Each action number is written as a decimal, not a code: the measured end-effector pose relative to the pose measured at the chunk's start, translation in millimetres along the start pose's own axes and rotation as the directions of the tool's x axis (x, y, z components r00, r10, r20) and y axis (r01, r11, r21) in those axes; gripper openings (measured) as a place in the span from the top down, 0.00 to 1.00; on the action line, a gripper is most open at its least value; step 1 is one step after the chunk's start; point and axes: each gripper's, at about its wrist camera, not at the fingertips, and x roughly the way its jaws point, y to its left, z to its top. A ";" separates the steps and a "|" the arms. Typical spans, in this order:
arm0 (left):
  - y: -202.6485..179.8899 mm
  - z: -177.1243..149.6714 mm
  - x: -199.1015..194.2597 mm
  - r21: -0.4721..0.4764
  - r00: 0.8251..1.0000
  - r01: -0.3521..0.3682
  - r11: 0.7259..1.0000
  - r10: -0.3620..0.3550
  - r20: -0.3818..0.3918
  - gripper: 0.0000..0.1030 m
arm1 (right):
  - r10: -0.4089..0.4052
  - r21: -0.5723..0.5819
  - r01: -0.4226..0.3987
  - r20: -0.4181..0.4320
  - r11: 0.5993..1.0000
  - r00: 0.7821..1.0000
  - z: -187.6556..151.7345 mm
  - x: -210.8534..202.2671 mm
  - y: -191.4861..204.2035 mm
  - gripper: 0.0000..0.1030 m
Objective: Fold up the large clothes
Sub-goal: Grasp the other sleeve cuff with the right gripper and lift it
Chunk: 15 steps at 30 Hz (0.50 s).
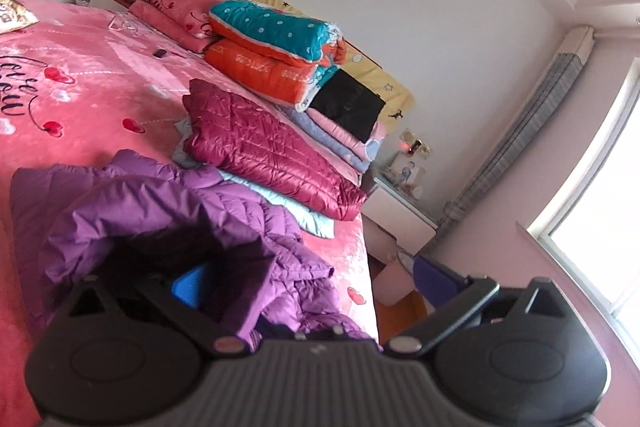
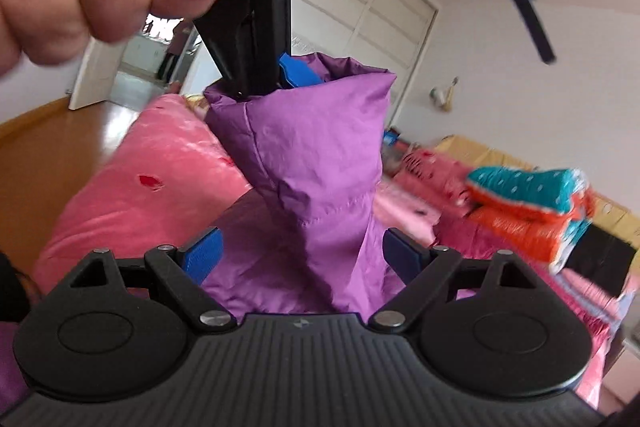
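A purple puffer jacket lies crumpled on the pink bed. In the left wrist view my left gripper stands wide open, its left blue pad tucked inside a jacket sleeve opening and its right pad beyond the bed edge. In the right wrist view the left gripper reaches down into the raised purple sleeve, one finger inside the cuff. My right gripper is open, its blue pads on either side of the sleeve's lower part, not pressing it.
A folded magenta quilted jacket lies on pale blue cloth behind the purple one. Folded teal and orange quilts and pink pillows sit by the headboard. A nightstand and window are right of the bed.
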 end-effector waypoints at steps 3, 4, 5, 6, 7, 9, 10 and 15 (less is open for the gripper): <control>-4.0 1.0 0.2 -0.001 1.000 0.002 1.000 -0.002 -0.016 0.01 | -0.020 -0.015 0.020 0.051 1.000 0.999 4.2 3.0 0.6 0.00; -5.6 1.7 1.2 -0.004 1.000 0.005 1.000 -0.005 -0.020 0.01 | -0.028 -0.025 0.030 0.076 0.999 0.997 6.0 3.3 1.4 0.00; -7.3 2.7 2.3 -0.005 1.000 0.009 1.000 -0.009 -0.025 0.01 | -0.032 -0.034 0.036 0.091 0.999 0.995 7.2 3.2 1.6 0.00; -9.3 3.5 2.8 -0.004 1.000 0.014 1.000 -0.015 -0.028 0.01 | -0.034 -0.044 0.039 0.104 0.998 0.994 8.5 3.7 2.5 0.00; -11.2 3.7 3.4 -0.003 0.999 0.017 1.000 -0.017 -0.030 0.01 | -0.032 -0.052 0.038 0.110 0.998 0.993 9.9 4.4 3.3 0.06; -15.1 4.9 1.7 0.003 0.999 0.018 1.000 -0.018 -0.036 0.01 | -0.043 -0.061 0.050 0.119 0.997 0.992 9.7 8.3 0.9 0.23; -16.9 5.5 0.8 0.005 0.999 0.020 1.000 -0.020 -0.038 0.01 | -0.049 -0.053 0.055 0.120 0.997 0.992 9.8 8.4 -1.6 0.37; -31.4 9.3 -11.8 0.040 0.998 0.047 0.998 -0.046 -0.033 0.01 | -0.039 0.020 0.037 0.086 0.999 0.996 3.5 11.7 -17.6 0.68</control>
